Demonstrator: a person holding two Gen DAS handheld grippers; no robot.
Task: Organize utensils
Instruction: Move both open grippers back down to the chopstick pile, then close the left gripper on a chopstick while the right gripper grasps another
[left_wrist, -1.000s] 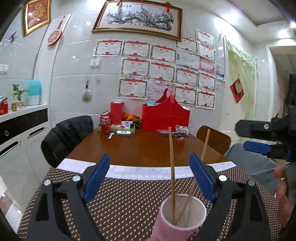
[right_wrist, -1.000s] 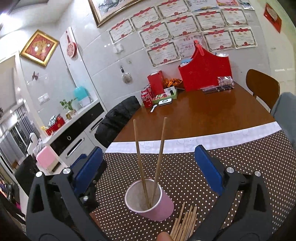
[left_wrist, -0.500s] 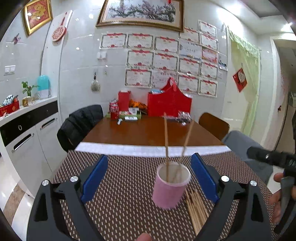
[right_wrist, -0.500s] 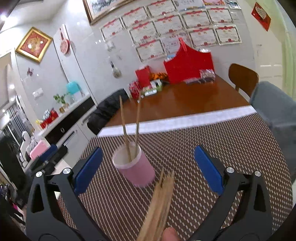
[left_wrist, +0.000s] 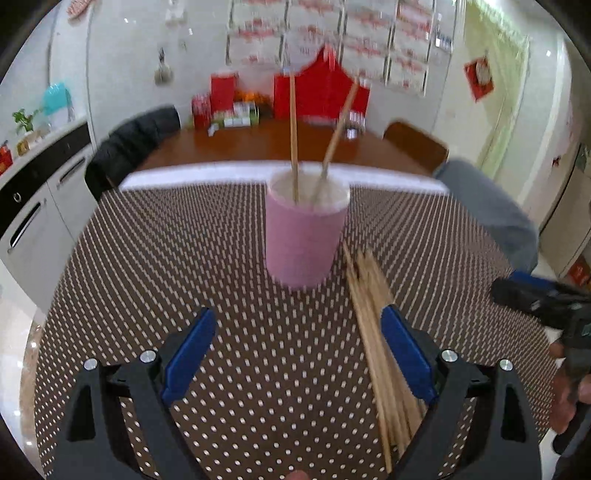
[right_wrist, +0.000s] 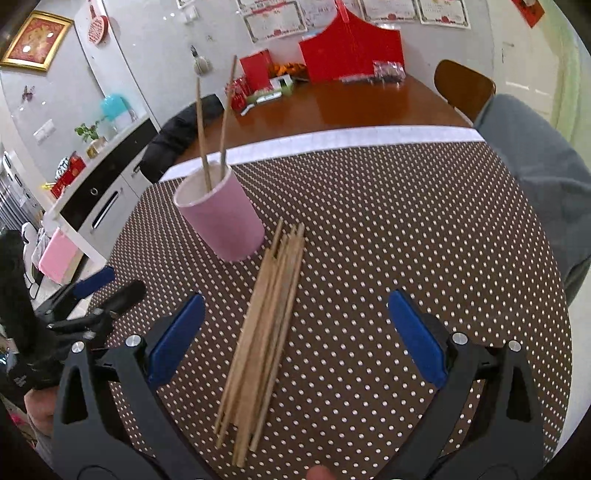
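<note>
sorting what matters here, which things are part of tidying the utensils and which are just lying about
Part of the job: pink cup, two chopsticks in it, loose chopsticks on the mat.

Lying about: red bag, red box, black jacket, wooden chair.

Two chopsticks (right_wrist: 201, 133) stand in cup (right_wrist: 221, 218); loose bundle (right_wrist: 264, 325) lies just right, possibly touching

One pink cup (right_wrist: 221, 218) stands on the dotted mat (right_wrist: 388, 221), with two chopsticks (right_wrist: 212, 129) upright in it. Beside it lies one loose bundle (right_wrist: 262, 332) (too overlapped to count surely). Two grippers show.
</note>
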